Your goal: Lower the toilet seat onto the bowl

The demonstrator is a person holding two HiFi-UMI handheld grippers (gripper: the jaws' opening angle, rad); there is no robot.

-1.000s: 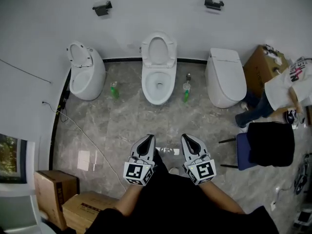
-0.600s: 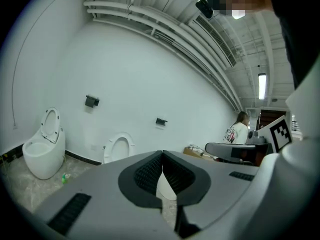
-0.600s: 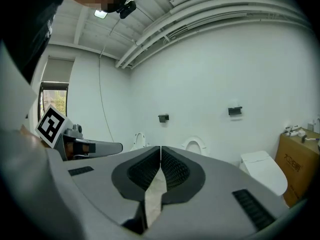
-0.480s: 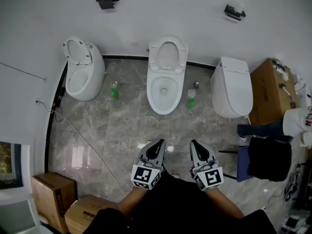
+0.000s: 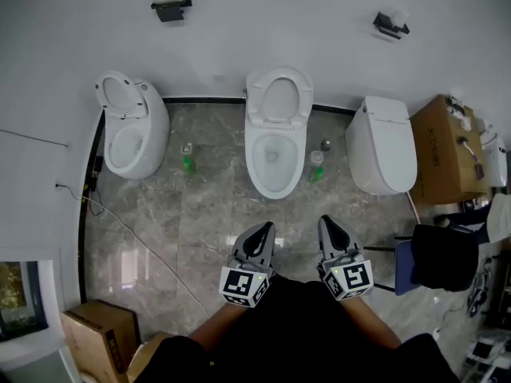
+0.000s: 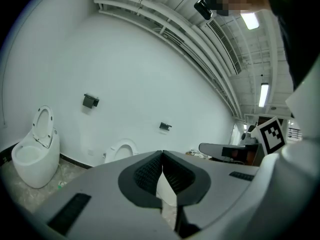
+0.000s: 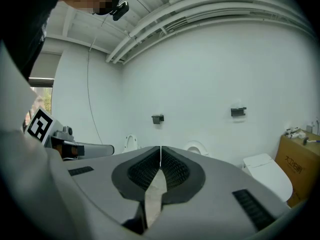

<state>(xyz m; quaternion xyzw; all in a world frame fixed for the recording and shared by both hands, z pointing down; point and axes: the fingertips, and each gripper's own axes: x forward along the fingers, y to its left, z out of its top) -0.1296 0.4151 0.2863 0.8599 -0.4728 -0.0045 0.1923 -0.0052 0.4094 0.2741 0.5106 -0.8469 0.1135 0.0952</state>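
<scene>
The middle toilet (image 5: 275,166) stands against the far wall, its white seat (image 5: 279,96) raised upright over the open bowl. Part of that seat (image 6: 120,148) peeks above the jaws in the left gripper view, and the seat (image 7: 196,147) shows too in the right gripper view. My left gripper (image 5: 263,228) and right gripper (image 5: 326,222) are side by side low in the head view, both shut and holding nothing, some way short of the bowl's front. Their jaws meet tip to tip.
A left toilet (image 5: 129,138) with raised seat and a right toilet (image 5: 383,146) with closed lid flank the middle one. Green bottles (image 5: 188,164) (image 5: 315,172) stand on the floor between them. A cardboard box (image 5: 443,146), a chair (image 5: 435,255) at right, boxes (image 5: 100,343) lower left, a floor cable (image 5: 136,230).
Both grippers and the head view have advanced toward the middle toilet, which now sits larger and nearer the centre. The person at right has slid mostly out of frame. Jaws stayed shut.
</scene>
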